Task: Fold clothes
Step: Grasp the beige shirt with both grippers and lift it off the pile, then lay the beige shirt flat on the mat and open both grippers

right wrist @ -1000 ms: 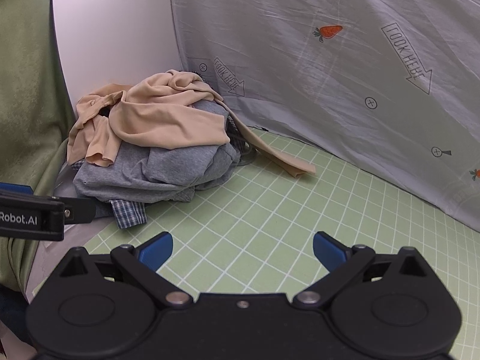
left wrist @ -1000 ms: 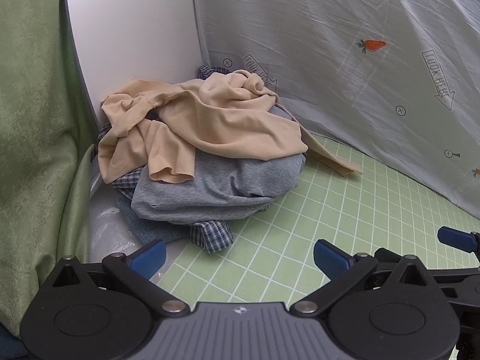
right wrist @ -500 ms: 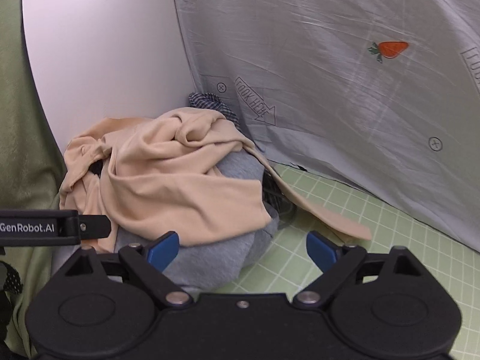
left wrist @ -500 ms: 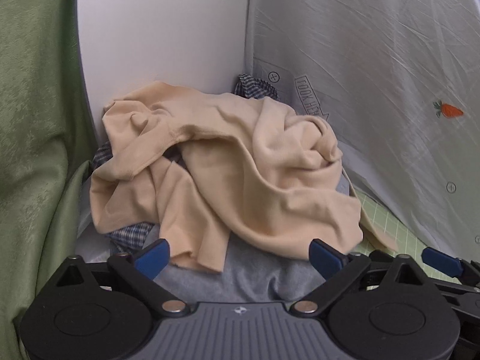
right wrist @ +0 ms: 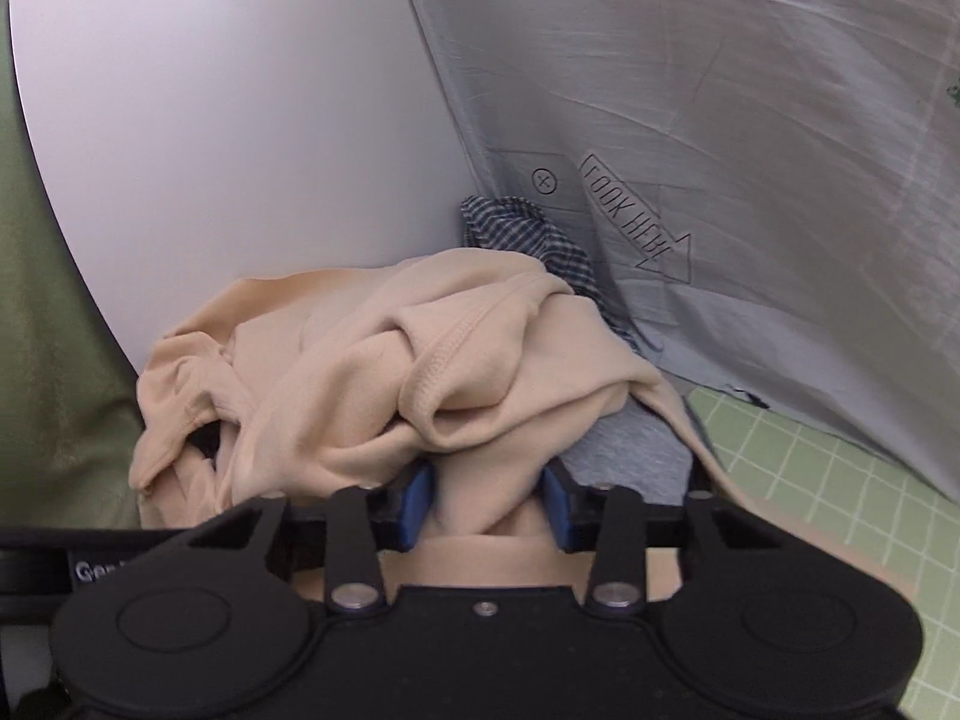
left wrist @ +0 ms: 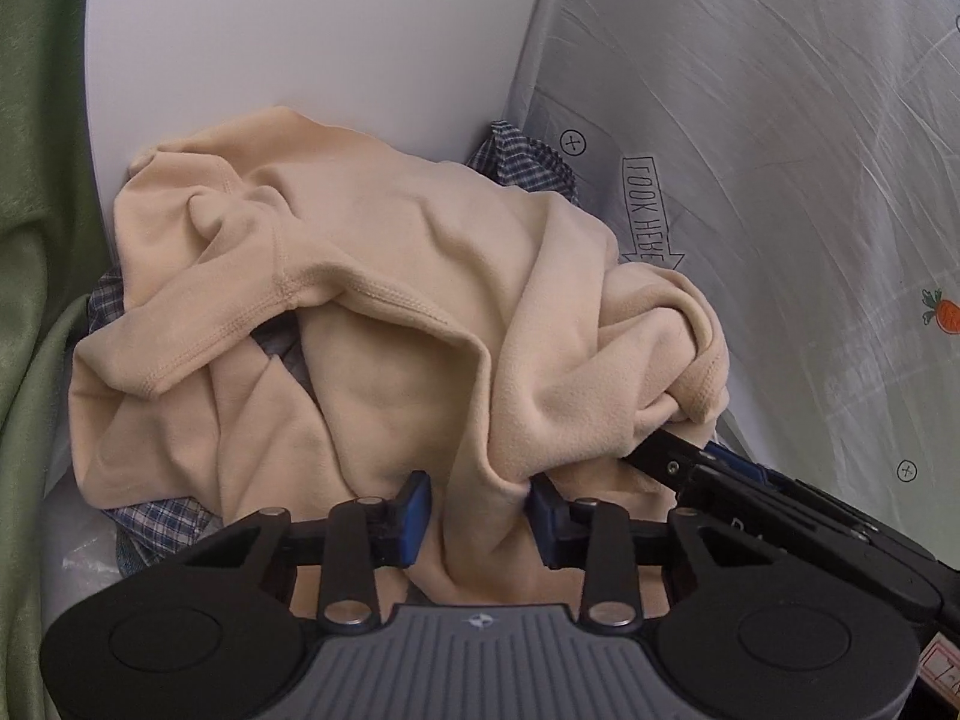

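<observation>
Both tongs bite folds of the crumpled beige knit shirt [left wrist: 384, 300]: the left gripper [left wrist: 480, 507] and the right gripper [right wrist: 487, 501] each have blue pads pressed into cloth, side by side. That shirt tops a heap with a grey garment [right wrist: 630, 450] and a blue checked shirt [right wrist: 522, 228], packed into the corner where the white panel [right wrist: 210, 120] meets the printed grey sheet [right wrist: 750, 120]. Bare green gridded mat [right wrist: 840, 468] lies to the right; green fabric [left wrist: 30, 240] closes the left.

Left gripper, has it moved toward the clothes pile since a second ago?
Yes. The left gripper has gone forward to the pile in the corner; the white wall looms larger, and its fingers now close on the beige shirt.
</observation>
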Tool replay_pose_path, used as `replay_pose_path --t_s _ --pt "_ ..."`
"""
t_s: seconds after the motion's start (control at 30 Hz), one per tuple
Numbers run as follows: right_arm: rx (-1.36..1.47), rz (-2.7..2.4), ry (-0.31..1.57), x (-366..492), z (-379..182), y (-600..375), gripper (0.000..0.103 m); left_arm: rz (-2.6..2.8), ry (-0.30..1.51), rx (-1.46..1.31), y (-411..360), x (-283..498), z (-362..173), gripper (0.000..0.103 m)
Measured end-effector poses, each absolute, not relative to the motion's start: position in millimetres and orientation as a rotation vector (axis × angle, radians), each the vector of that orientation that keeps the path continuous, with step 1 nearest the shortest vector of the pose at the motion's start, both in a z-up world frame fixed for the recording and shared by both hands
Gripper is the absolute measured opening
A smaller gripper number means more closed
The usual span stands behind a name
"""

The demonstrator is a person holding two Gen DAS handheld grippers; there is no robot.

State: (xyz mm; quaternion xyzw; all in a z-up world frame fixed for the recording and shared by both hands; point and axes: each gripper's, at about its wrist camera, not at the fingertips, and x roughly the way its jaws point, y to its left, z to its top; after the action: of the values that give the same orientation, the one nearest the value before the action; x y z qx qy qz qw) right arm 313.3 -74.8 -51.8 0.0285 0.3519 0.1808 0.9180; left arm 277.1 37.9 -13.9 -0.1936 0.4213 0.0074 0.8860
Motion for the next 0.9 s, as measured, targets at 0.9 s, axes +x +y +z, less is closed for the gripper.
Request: replay_pose_path --t_s 0.9 --pt "0.076 -0.314 0.679 -54 -40 -374 0.013 -0.476 1.041 -0.176 -182 40 1 0.01"
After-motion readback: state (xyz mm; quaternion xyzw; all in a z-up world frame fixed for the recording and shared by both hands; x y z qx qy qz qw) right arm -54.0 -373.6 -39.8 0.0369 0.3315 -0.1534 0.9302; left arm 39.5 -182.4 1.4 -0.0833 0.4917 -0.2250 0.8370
